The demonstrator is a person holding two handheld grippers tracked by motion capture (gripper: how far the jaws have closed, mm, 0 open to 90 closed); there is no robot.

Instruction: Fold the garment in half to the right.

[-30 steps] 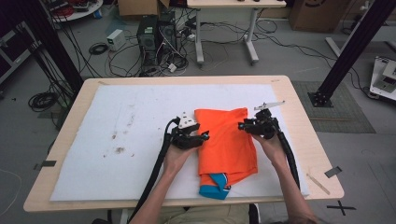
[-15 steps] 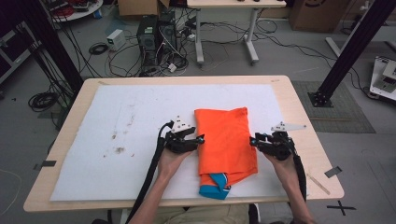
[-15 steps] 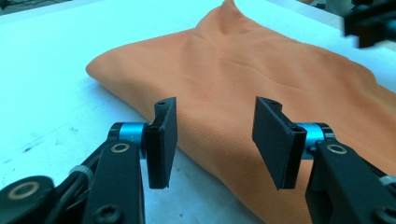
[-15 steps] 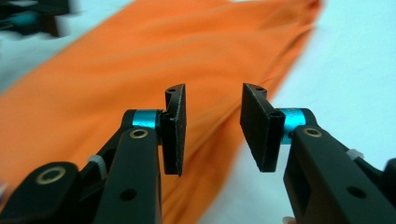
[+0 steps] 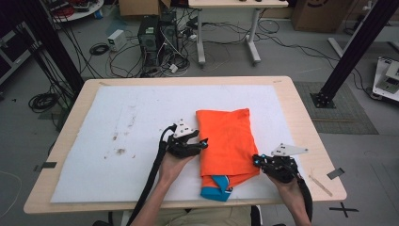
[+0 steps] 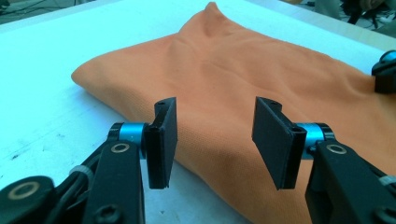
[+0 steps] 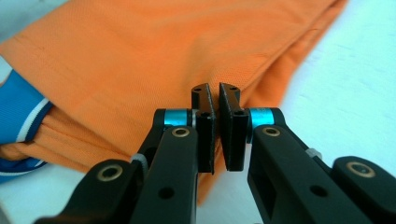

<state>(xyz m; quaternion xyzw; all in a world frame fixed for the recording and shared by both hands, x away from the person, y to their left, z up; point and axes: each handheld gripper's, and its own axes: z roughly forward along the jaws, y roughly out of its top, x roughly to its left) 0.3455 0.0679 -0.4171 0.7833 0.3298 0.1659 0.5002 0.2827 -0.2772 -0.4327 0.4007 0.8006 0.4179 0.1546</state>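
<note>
I am holding my left gripper (image 6: 215, 140) open over the folded orange knit shirt's (image 5: 227, 139) near edge, while my right gripper (image 7: 215, 112), its jaws just closing, is sitting nearly shut and empty against the opposite edge.

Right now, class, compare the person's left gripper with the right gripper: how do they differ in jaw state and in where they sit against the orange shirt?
The left gripper has its jaws wide apart; the right gripper has just closed its jaws, almost together, with no cloth visibly pinched. The left sits at the left edge of the orange shirt, midway along; the right sits at the right edge, nearer the person. Both are black and hand-held.
</note>
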